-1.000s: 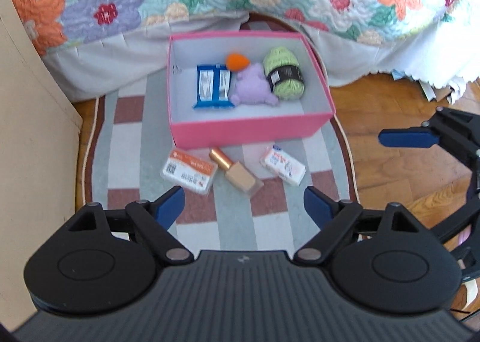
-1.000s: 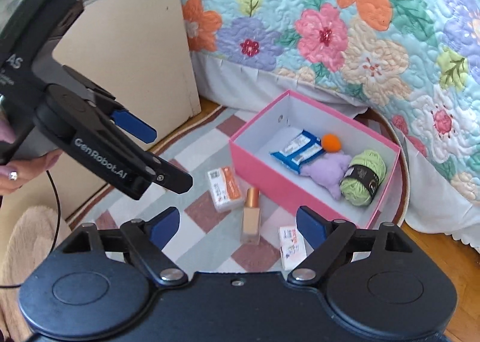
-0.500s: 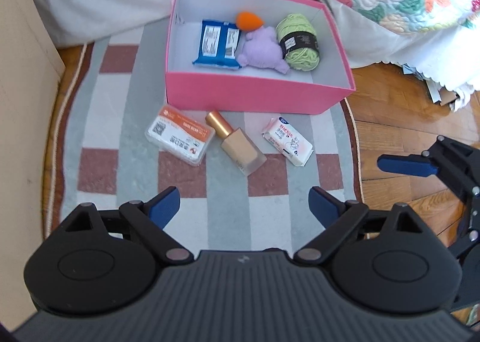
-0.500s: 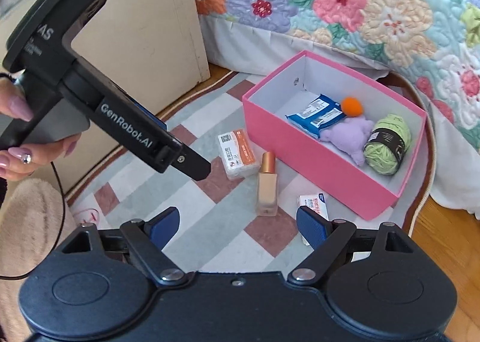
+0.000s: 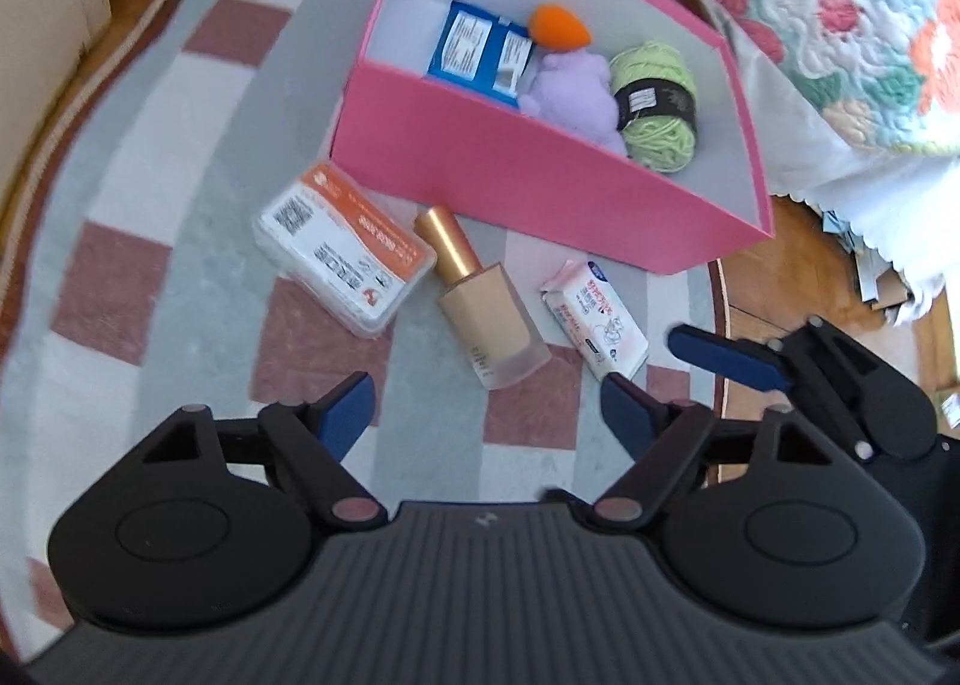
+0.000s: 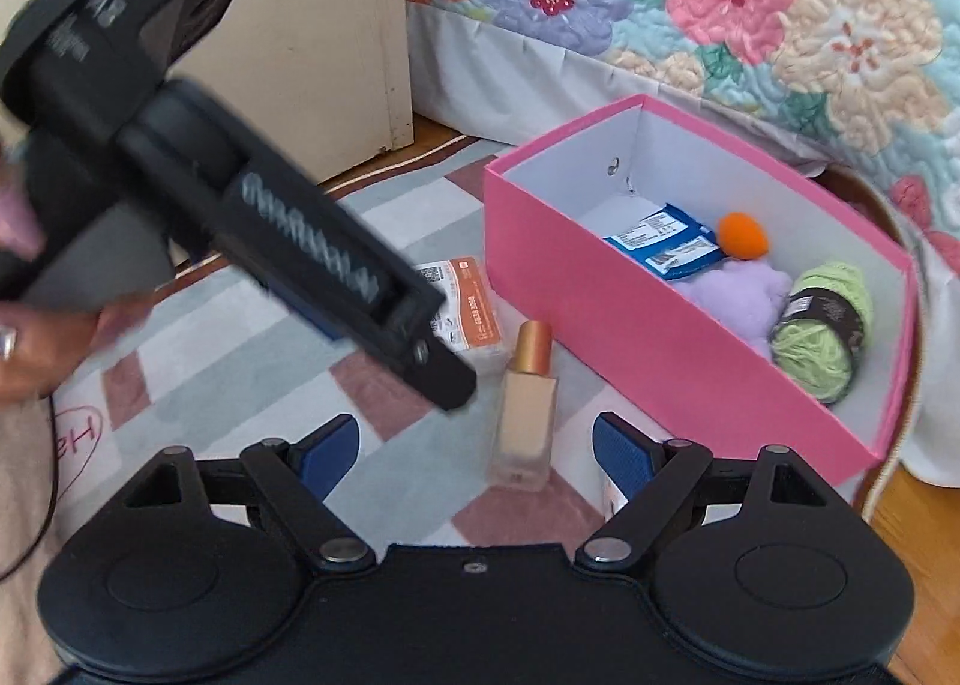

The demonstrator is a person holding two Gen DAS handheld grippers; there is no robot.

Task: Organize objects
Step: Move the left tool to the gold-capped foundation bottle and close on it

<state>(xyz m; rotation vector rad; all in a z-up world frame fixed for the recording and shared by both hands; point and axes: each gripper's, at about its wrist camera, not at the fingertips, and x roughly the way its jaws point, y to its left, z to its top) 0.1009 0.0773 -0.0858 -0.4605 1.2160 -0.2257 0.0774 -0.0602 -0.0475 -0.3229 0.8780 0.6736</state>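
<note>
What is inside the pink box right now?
Inside the pink box lie a blue packet, an orange ball, a purple plush and green yarn. The plush overlaps the packet's edge; anything beneath these is hidden.

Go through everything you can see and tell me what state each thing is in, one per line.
Pink box: open, no lid on.
Blue packet: inside the box.
Purple plush: inside the box.
Green yarn: inside the box, wound.
Foundation bottle: capped, lying on the rug.
Orange-label case: flat on the rug.
White packet: on the rug.
Left tool: closing, empty.
Right tool: open, empty.
</note>
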